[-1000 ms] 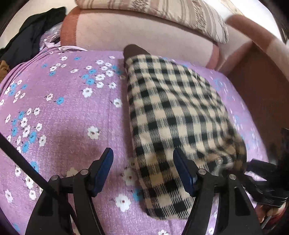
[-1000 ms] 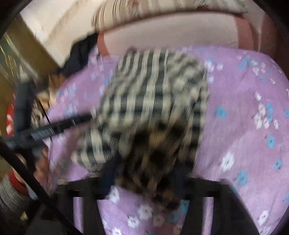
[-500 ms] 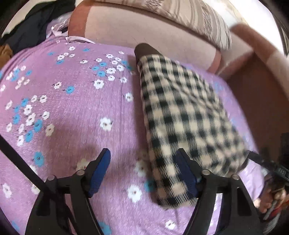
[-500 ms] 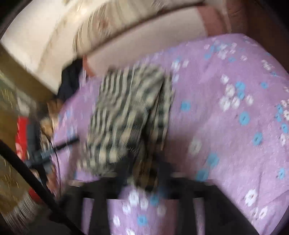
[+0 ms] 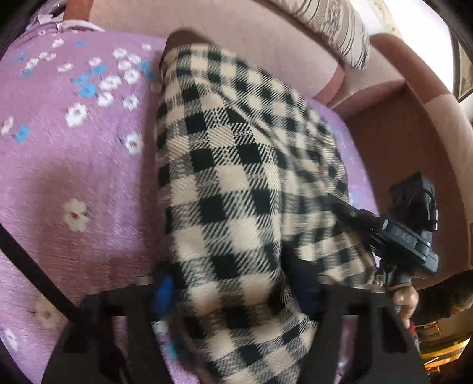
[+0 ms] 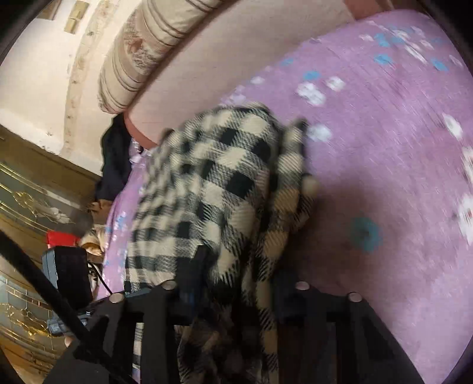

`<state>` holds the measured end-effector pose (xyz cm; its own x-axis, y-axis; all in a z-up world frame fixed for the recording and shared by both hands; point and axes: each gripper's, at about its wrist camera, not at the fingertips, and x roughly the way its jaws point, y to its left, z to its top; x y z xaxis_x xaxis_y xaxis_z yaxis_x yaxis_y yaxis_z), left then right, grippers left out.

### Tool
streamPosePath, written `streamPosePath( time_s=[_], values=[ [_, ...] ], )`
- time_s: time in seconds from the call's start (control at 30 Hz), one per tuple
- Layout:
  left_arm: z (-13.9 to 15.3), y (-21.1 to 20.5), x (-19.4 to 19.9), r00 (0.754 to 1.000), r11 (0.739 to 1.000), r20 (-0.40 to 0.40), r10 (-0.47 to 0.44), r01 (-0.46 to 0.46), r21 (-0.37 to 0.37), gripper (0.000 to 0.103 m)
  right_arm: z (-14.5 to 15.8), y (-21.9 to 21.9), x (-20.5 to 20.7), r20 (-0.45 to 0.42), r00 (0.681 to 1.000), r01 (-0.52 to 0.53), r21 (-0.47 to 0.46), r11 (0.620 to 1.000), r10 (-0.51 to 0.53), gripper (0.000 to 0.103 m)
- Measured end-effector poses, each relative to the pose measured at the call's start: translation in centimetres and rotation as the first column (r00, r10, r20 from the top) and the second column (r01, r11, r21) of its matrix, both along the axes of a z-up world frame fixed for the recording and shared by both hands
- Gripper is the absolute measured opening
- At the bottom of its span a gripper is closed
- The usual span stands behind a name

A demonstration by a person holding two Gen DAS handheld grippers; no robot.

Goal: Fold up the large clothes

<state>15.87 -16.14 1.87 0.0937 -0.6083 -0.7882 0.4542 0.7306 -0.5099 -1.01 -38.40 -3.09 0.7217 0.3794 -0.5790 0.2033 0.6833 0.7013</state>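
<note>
A black-and-cream checked garment (image 5: 236,177) lies folded lengthwise on the purple flowered bedspread (image 5: 74,177). My left gripper (image 5: 233,292) has its fingers on either side of the garment's near end, cloth bunched between them. My right gripper (image 6: 233,289) also has the garment (image 6: 224,183) between its fingers, gripping the near right corner; it shows in the left wrist view (image 5: 408,236) at the right edge of the cloth. Both views are motion-blurred.
A pink padded headboard (image 5: 251,38) and a striped pillow (image 5: 340,26) stand behind the bed. A brown bed frame (image 5: 414,141) runs along the right side. Dark clothes (image 6: 115,159) hang off the far corner. A gold-patterned cabinet (image 6: 26,201) stands beside the bed.
My left gripper moved right and forward from bare bedspread onto the garment's near end and narrowed around the cloth. My right gripper swung with the garment's corner still in it.
</note>
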Motion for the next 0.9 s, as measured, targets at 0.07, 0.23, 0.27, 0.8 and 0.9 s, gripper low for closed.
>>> streamPosePath(
  time_s=[0.07,0.23,0.27,0.8,0.9],
  values=[
    [2.1,0.4,0.6,0.999,1.0,0.042,-0.014,0.013,0.01,0.042,1.7,0.8,0.4,0.049,0.999,-0.015,-0.019,1.0,0.016,0.029],
    [5.3,0.9,2.2,0.991,1.0,0.135,-0.003,0.0,0.016,0.043,4.7,2.4,0.3,0.159,0.987,0.008,-0.091,0.996,0.006,0.028],
    [5.1,0.7,2.4,0.989,0.999,0.147,-0.011,0.005,0.04,0.044,4.3,2.5,0.5,0.144,0.99,0.019,-0.105,0.994,-0.004,0.029],
    [1.2,5.0,-3.6,0.98,0.985,0.193,0.049,-0.078,0.151,0.055,5.9,7.1,-1.4,0.132,0.989,-0.044,-0.162,0.986,0.066,0.029],
    [1.0,5.5,-4.8,0.98,0.983,0.192,0.046,-0.078,0.166,0.053,3.5,9.3,-1.5,0.041,0.988,-0.141,-0.115,0.983,0.147,0.028]
  ],
)
